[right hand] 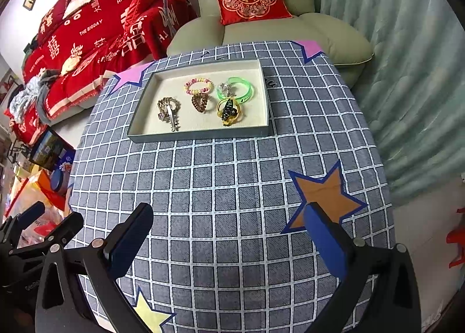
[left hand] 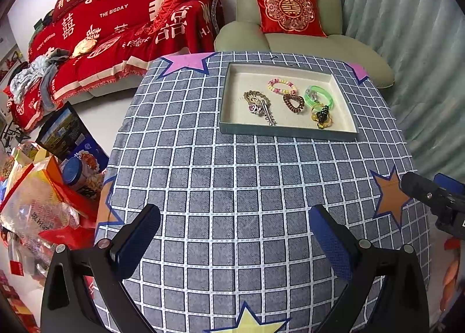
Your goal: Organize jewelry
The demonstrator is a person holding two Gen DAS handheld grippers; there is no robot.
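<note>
A shallow grey tray (left hand: 286,133) (right hand: 200,137) with a cream lining sits at the far side of the checked table. In it lie a pastel bead bracelet (left hand: 282,86) (right hand: 199,86), a green bangle (left hand: 319,96) (right hand: 236,89), a brown coil hair tie (left hand: 293,103) (right hand: 199,103), a gold chain with a silver clip (left hand: 260,106) (right hand: 168,112) and a black claw clip on yellow rings (left hand: 322,116) (right hand: 229,112). My left gripper (left hand: 235,234) is open and empty over the near table. My right gripper (right hand: 229,231) is open and empty too, well short of the tray.
The tablecloth (left hand: 232,182) has star patches. A red-covered sofa (left hand: 122,25) and a green armchair (left hand: 290,22) stand behind. Bags and boxes (left hand: 52,184) crowd the floor at left. Curtains (left hand: 421,42) hang at right. The right gripper's finger (left hand: 421,190) shows at the left view's edge.
</note>
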